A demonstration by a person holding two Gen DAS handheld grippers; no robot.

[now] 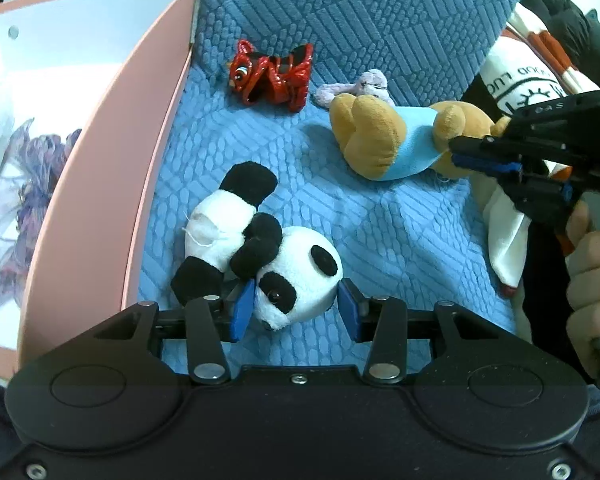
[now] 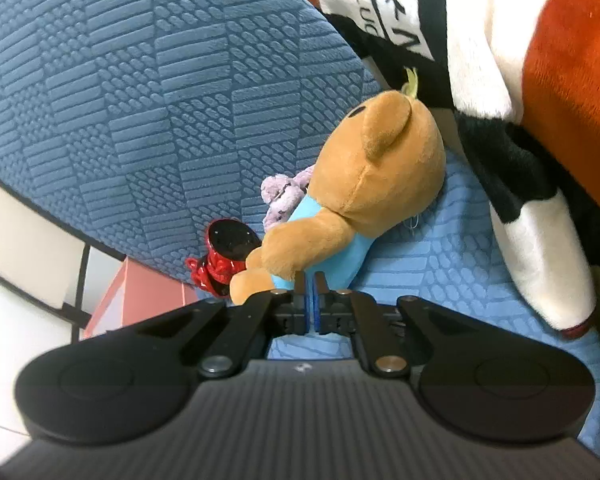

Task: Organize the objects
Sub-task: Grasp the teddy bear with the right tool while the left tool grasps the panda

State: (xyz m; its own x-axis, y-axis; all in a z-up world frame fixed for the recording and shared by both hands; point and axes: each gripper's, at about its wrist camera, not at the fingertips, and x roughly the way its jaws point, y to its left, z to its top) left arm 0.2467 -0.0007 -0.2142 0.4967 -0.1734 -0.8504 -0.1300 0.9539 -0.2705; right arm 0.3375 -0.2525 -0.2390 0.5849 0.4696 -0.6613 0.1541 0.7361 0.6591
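Note:
A panda plush (image 1: 260,240) lies on the light blue bedspread (image 1: 400,232). My left gripper (image 1: 296,308) is open, its blue pads on either side of the panda's head. A brown bear plush in a blue shirt (image 1: 396,136) lies further right; it also shows in the right wrist view (image 2: 360,184). My right gripper (image 2: 311,296) is shut and empty, its tips at the bear's blue shirt; it also shows in the left wrist view (image 1: 460,152). A red-and-black toy (image 1: 274,74) and a small lilac plush (image 1: 360,86) lie by the pillow.
A pink box (image 1: 112,184) with white inside stands at the left and holds a purple tangle (image 1: 36,188). A dark blue quilted pillow (image 1: 360,12) rises behind the toys. A big white, black and orange plush (image 2: 520,100) lies on the right.

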